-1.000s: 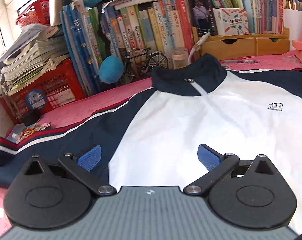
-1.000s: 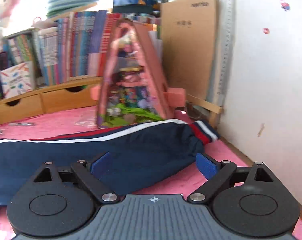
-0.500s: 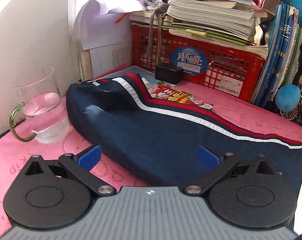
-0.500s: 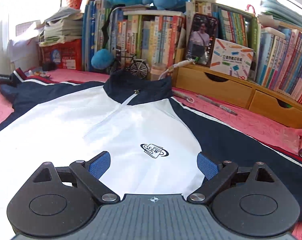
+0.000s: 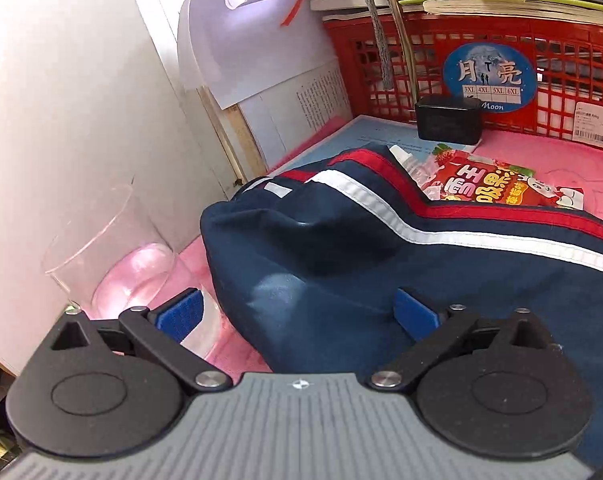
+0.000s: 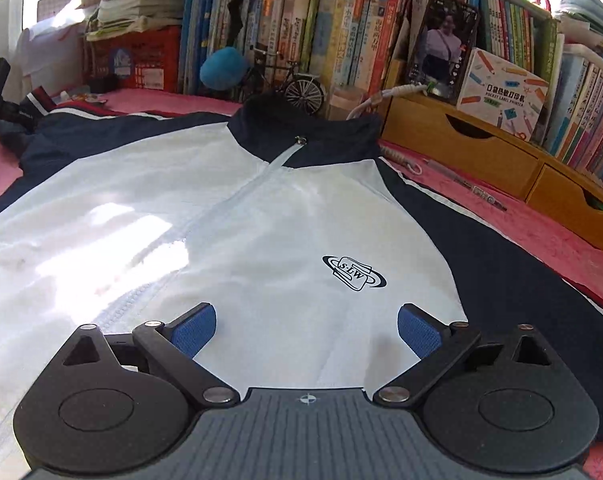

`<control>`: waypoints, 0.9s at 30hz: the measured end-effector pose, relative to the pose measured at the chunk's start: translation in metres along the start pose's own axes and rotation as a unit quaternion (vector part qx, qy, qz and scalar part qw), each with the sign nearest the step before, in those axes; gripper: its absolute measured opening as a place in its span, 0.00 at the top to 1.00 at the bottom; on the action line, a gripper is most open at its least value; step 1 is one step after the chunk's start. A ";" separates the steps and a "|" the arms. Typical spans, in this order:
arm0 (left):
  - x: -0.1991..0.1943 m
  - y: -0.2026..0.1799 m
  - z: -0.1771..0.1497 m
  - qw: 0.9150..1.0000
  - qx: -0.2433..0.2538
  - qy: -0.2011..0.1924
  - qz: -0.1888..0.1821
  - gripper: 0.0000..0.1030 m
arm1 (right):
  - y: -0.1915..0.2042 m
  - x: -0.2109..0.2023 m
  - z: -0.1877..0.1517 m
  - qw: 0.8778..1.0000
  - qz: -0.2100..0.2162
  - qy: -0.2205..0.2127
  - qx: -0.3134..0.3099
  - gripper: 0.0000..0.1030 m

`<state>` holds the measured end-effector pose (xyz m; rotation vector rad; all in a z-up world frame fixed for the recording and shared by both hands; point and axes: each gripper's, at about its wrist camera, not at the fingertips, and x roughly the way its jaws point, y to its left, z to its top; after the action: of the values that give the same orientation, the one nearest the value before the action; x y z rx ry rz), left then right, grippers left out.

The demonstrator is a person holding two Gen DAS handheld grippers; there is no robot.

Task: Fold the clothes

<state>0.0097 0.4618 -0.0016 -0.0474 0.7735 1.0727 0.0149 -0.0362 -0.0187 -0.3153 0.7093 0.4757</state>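
Observation:
A jacket with a white front, navy sleeves and a navy collar lies spread flat on the pink mat. In the left wrist view its navy sleeve point(image 5: 381, 264), with red and white stripes, ends in a bunched cuff. My left gripper point(image 5: 297, 308) hovers just over that sleeve end, its jaws wide and closing a little, the pads clear of the cloth. In the right wrist view the white chest point(image 6: 261, 248) with its printed logo point(image 6: 353, 274) fills the middle. My right gripper point(image 6: 306, 330) hangs over the chest below the logo, jaws opening, nothing between them.
A glass mug of water point(image 5: 113, 268) stands right beside the left finger, against the white wall. A red crate point(image 5: 481, 68), a black box point(image 5: 447, 122) and a snack packet point(image 5: 497, 188) lie behind the sleeve. Books, a model bicycle point(image 6: 297, 88) and wooden drawers point(image 6: 481, 156) line the back.
The left view swung from the jacket's chest to the left sleeve end, then drew closer to it. The right view swung from the right sleeve to the white chest and came nearer.

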 end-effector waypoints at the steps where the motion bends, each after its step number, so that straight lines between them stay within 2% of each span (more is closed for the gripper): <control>1: -0.008 0.001 0.000 1.000 -0.006 -0.009 -0.016 0.10 | -0.002 0.001 -0.002 1.000 0.001 0.003 0.006 0.04; 3: -0.031 0.008 -0.007 0.996 -0.021 -0.044 -0.072 0.10 | -0.005 0.002 -0.006 1.000 0.005 0.003 0.017 0.04; 5: -0.057 0.015 -0.015 0.989 -0.031 -0.081 -0.122 0.10 | -0.007 0.002 -0.008 1.000 0.007 0.003 0.023 0.04; 7: -0.087 0.021 -0.027 0.974 -0.009 -0.118 -0.191 0.09 | -0.007 0.002 -0.008 1.000 0.011 0.002 0.027 0.04; 10: -0.129 0.011 -0.052 0.944 0.068 -0.142 -0.289 0.08 | -0.007 0.000 -0.009 0.999 0.019 -0.001 0.026 0.04; 11: -0.139 0.002 -0.060 0.936 0.100 -0.143 -0.305 0.07 | -0.005 -0.001 -0.010 0.999 0.022 -0.002 0.023 0.04; 13: -0.158 -0.018 -0.076 0.923 0.157 -0.155 -0.315 0.06 | -0.001 -0.002 -0.011 1.000 0.021 -0.004 0.013 0.03; 14: -0.163 -0.026 -0.083 0.921 0.178 -0.158 -0.309 0.06 | 0.000 -0.002 -0.012 1.000 0.020 -0.004 0.010 0.03; 17: -0.150 -0.051 -0.092 0.927 0.218 -0.141 -0.270 0.05 | 0.001 -0.004 -0.014 1.000 0.020 -0.001 0.008 0.03; 18: -0.142 -0.050 -0.093 0.930 0.212 -0.133 -0.268 0.05 | 0.000 -0.005 -0.016 1.000 0.021 0.001 0.008 0.03; 19: -0.134 -0.049 -0.094 0.933 0.206 -0.126 -0.266 0.00 | -0.003 -0.007 -0.018 1.000 0.019 0.005 0.007 0.02; 23: -0.122 -0.032 -0.090 0.947 0.187 -0.102 -0.242 0.00 | -0.032 -0.016 -0.032 0.999 -0.031 0.018 0.008 0.00; 24: -0.123 -0.029 -0.091 0.947 0.190 -0.103 -0.238 0.00 | -0.040 -0.019 -0.035 0.999 -0.045 0.022 0.011 0.00; 27: -0.132 -0.026 -0.094 0.950 0.205 -0.109 -0.206 0.00 | -0.086 -0.028 -0.040 0.988 -0.123 0.044 0.081 0.00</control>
<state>-0.0536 0.3099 -0.0017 0.2512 0.7320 0.4957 0.0195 -0.1349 -0.0183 -0.2679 0.7792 0.1679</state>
